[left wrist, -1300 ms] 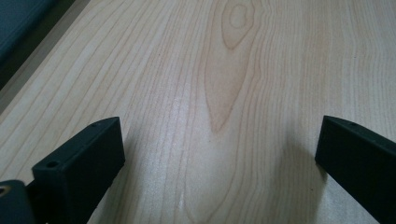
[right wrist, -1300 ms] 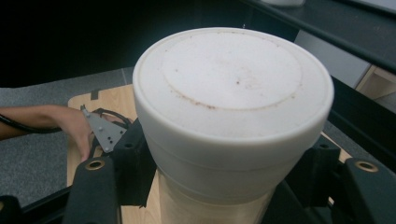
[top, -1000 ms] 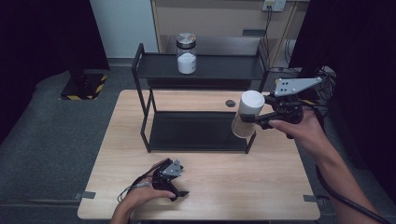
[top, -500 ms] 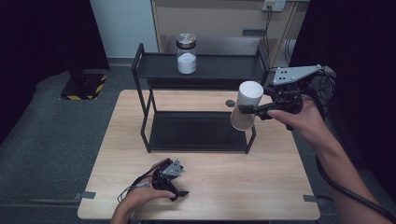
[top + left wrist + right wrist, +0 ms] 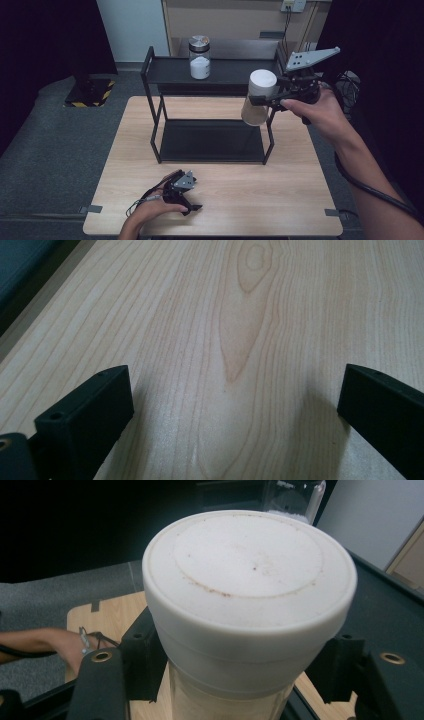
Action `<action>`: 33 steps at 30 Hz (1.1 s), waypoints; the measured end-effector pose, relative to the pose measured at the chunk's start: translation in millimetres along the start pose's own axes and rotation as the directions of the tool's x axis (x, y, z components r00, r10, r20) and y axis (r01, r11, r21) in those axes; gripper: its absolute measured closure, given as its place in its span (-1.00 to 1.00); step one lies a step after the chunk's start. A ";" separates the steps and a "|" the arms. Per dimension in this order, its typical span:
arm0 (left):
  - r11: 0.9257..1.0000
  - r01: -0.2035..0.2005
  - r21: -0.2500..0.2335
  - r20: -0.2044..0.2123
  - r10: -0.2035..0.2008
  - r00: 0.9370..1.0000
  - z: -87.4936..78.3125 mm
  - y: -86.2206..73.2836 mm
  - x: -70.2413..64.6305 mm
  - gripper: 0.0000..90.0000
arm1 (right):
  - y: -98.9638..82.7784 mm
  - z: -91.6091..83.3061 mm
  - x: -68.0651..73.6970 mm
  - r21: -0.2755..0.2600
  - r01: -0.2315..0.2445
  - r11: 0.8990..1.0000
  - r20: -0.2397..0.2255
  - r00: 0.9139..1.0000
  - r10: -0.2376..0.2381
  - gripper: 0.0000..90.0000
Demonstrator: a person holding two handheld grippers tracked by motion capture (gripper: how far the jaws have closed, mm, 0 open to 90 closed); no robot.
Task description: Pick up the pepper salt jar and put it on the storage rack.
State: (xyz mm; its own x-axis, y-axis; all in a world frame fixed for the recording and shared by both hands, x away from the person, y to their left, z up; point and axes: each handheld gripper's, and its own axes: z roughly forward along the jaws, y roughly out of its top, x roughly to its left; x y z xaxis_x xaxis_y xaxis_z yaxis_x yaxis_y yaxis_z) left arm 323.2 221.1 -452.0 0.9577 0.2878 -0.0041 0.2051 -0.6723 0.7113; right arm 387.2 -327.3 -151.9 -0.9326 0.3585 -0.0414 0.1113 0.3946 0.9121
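A jar with a white lid point(image 5: 262, 81) and pale contents hangs in the air at the right end of the black two-tier rack point(image 5: 155, 120), about level with its top shelf. My right gripper point(image 5: 260, 100) is shut on it just below the lid. In the right gripper view the white-lidded jar point(image 5: 250, 580) sits between both jaws of the right gripper point(image 5: 240, 680). A second jar point(image 5: 199, 57), with a metal lid and white powder, stands on the top shelf. My left gripper point(image 5: 187, 200) rests open near the table's front edge; the left gripper point(image 5: 235, 390) has bare wood between its jaws.
The wooden table point(image 5: 300, 200) carries the rack at its back half. The rack's lower shelf point(image 5: 210, 140) is bare and dark. Grey floor surrounds the table, and a wall with cables stands behind the rack. The person's left forearm point(image 5: 50, 645) lies at the front.
My right gripper has carried the white-lidded jar upward and back, from beside the rack's right post to top-shelf height. The left gripper has stayed put.
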 end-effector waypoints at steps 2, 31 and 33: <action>1.000 0.000 0.000 0.000 0.000 1.000 0.0 0.1 0.0 -1.00 | 4.3 1.5 -2.0 -0.003 0.000 1.000 0.004 1.000 0.000 -0.19; 1.000 -0.001 0.001 -0.001 0.001 1.000 -0.1 0.1 -0.2 -1.00 | 33.2 15.5 -33.2 -0.084 -0.035 0.996 0.026 0.999 0.037 -0.19; 1.000 -0.002 0.001 -0.001 0.002 1.000 -0.1 0.2 -0.1 -1.00 | 35.4 16.3 -34.8 -0.088 -0.036 0.995 0.029 0.999 0.039 -0.19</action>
State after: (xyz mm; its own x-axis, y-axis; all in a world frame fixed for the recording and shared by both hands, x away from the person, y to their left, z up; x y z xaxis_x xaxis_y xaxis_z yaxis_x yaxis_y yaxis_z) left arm 323.0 221.0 -451.8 0.9578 0.2875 -0.0019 0.2036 -0.6736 0.7105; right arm 429.2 -312.0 -124.8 -0.9172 0.3980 -0.0177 0.1142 0.3053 0.9454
